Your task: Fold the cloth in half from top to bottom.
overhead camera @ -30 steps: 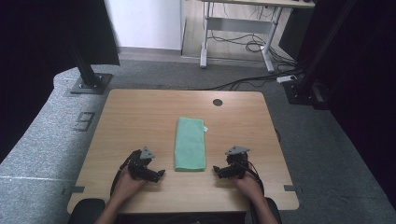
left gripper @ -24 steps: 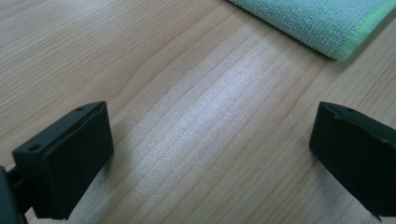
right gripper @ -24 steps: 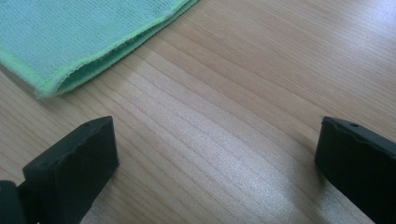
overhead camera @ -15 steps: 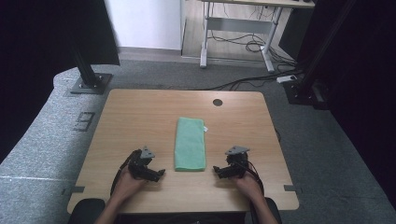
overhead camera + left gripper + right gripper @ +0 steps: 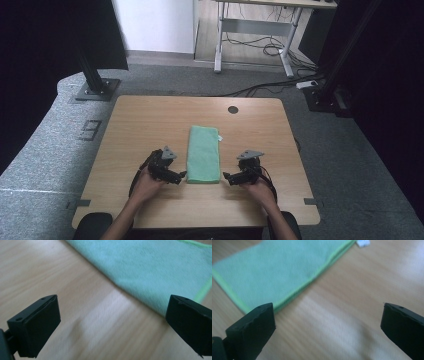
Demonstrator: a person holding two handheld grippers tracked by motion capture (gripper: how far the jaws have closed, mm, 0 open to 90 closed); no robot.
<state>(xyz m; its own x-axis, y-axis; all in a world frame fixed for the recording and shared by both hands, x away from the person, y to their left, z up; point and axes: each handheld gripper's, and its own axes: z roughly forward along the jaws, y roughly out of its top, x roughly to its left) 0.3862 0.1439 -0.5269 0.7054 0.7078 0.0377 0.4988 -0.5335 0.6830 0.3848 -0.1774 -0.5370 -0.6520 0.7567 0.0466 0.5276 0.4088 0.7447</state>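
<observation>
Wooden surface (image 5: 150, 125), rounded corners, cable hole (image 5: 233, 109) nr far edge, right of centre. Otherwise bare apart from one cloth.

Green cloth (image 5: 203, 153), folded to a long narrow strip, flat, lengthwise far-to-near, approx centre of surface, near end well short of near edge. Brighter green hem along edges; white tag (image 5: 219, 138) at far right corner, also seen in right gripper view (image 5: 363, 243).

Left tongs (image 5: 181, 176) just beside cloth's near left corner, tips pointing inward at it, not touching as far as visible. Jaws spread wide, nothing between but bare wood; cloth corner (image 5: 160, 277) ahead in left gripper view, closer to one jaw.

Right tongs (image 5: 226, 176) mirrored at near right corner, close, small gap. Jaws likewise wide apart, empty; cloth edge (image 5: 277, 275) ahead in right gripper view, stacked layers visible at hem.

Progress, by judgement: early. Approach to both near corners about done; no grip yet, cloth undisturbed. Left to do: close in on corners, pinch both, then lift to fold again or unfold — can't tell which from layout.
</observation>
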